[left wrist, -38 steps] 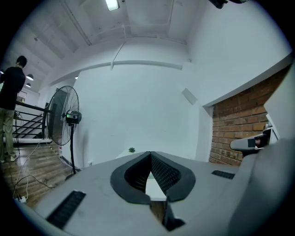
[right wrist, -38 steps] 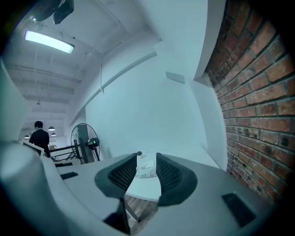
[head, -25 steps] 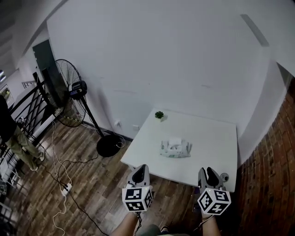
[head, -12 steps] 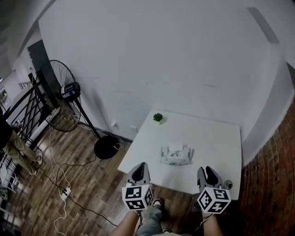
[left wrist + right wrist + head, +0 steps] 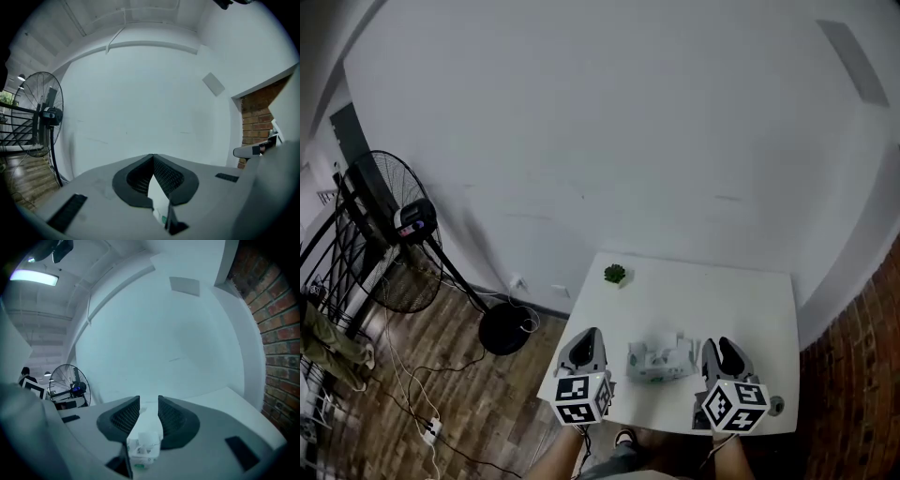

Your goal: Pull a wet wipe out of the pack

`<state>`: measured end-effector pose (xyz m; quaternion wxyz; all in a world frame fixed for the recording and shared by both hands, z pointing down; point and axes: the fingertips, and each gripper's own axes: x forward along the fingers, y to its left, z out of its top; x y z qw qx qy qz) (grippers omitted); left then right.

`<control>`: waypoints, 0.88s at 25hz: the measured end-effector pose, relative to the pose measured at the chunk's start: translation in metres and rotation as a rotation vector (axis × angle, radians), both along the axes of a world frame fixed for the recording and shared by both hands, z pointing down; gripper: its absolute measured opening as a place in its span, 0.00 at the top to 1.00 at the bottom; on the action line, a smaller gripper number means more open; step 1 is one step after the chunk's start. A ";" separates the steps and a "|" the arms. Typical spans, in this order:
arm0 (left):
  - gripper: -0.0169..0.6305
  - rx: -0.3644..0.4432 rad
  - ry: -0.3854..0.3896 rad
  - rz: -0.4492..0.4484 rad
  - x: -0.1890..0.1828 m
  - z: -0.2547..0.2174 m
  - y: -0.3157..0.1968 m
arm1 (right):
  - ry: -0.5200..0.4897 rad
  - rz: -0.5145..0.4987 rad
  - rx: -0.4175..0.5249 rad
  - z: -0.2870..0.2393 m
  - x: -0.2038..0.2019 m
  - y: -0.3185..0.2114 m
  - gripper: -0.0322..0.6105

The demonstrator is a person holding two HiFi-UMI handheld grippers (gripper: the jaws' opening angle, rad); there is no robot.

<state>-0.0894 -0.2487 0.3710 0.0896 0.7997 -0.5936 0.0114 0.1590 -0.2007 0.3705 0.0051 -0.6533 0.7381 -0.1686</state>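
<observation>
Wipe pack [image 5: 658, 362] lies flat near the front edge of the white table [image 5: 741, 300]. One wipe [image 5: 147, 438] stands up out of its top opening. Nothing is touching it. In the head view it sits between the two grippers. That reads as a staging pose: one side to pin the pack, the other to pinch the wipe (my guess).

Left gripper [image 5: 585, 339] is just beside the pack's left end, over the table's front left corner. Its own view shows the jaw tips meeting, with a V-gap behind them and nothing clamped. Only a sliver of the pack's green print shows low in that gap. It has to open before it's useful.

Right gripper [image 5: 722, 347] is near the pack's right end. Its jaws are a narrow slot apart and empty. The pack and wipe show low through the slot, so it's roughly lined up and is likely the pulling side.

The head view gives the layout but can't resolve the jaw gaps:
- potted plant [image 5: 616, 274] at the far edge, well apart from the pack
- fan [image 5: 403, 239] off left on the wood floor [image 5: 487, 403]

The gripper views settle the jaws, and the right one adds a brick wall [image 5: 276, 333].
</observation>
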 end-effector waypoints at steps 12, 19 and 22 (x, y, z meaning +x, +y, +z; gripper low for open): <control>0.97 -0.024 0.013 0.087 0.003 0.004 -0.103 | 0.011 0.081 -0.021 -0.001 -0.001 -0.079 0.76; 0.97 -0.082 0.041 0.062 0.013 0.026 -0.114 | 0.027 0.039 -0.068 0.013 0.003 -0.094 0.76; 0.97 -0.083 0.031 0.053 0.016 0.026 -0.111 | 0.036 0.012 -0.076 0.014 0.003 -0.098 0.76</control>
